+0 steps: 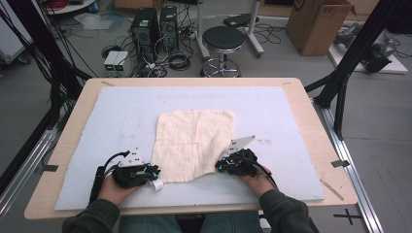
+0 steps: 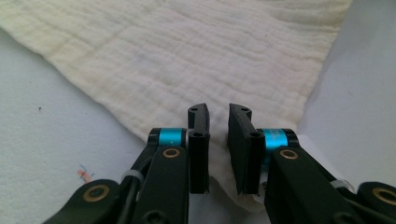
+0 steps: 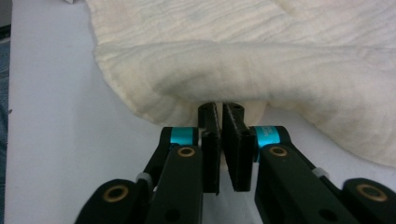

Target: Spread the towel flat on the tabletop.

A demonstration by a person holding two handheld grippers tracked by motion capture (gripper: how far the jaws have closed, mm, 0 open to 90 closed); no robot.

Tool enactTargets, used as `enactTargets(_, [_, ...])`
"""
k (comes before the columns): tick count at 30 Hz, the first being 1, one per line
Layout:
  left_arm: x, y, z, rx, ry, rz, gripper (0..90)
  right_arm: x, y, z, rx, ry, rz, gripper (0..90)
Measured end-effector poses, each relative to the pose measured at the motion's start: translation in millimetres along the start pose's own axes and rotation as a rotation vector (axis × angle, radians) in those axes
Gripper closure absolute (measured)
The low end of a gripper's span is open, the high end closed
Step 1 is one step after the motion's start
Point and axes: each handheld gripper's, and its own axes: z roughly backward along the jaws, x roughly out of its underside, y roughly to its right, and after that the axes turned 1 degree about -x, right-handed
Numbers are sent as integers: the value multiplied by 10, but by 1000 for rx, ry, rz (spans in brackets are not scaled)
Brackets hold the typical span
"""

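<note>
Left gripper (image 2: 218,122): black two-jaw tool with cyan collars at the jaw roots. In the left gripper view its jaws stand slightly apart, a narrow gap between the pads. A corner of the cream-coloured, crinkled square cloth (image 2: 187,56) lies in that gap and runs back under the jaw bases. Whether the pads actually press the fabric cannot be told; the gap reads as not fully closed. Beyond the jaw tips the cloth spreads flat, widening away from them. To either side of the jaws lies the pale blue-grey foam mat (image 2: 51,140), with a small orange-blue mark on it just left of the left jaw arm.

Right gripper (image 3: 220,114): same build. In the right gripper view its jaws are nearly together, only a thin slit between them, and the cloth's edge (image 3: 224,65) sits right at the tips. The fabric there is raised off the mat into a soft fold that arches over and just beyond the jaw tips; it appears pinched between them. Left of the jaws is bare mat (image 3: 51,116).

High view: the left gripper (image 1: 154,175) sits at the cloth's near left corner, the right gripper (image 1: 221,165) at its near right corner, each held in a hand coming from the near table edge. The cloth (image 1: 192,141) extends away from both sets of jaws, flat on the mat (image 1: 272,107), which covers the light wooden table (image 1: 311,111). Beyond the table, a round black stool (image 1: 223,39) stands on the floor.
</note>
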Motion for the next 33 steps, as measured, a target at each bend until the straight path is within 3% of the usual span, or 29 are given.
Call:
enactTargets(8, [-4,-4,14,-1,-4,5,866,36,13,133,-18,0,-18,879])
enactTargets(16, [-15,6,33,6,9,12,885,186,-105,478,14,30,-22,879])
enactTargets(23, [-23,37,84,15,26,11,886,322,-211,669,30,42,-28,878])
enactTargets(33, [13,135,164,46,26,8,888,406,-292,699,7,10,-34,876])
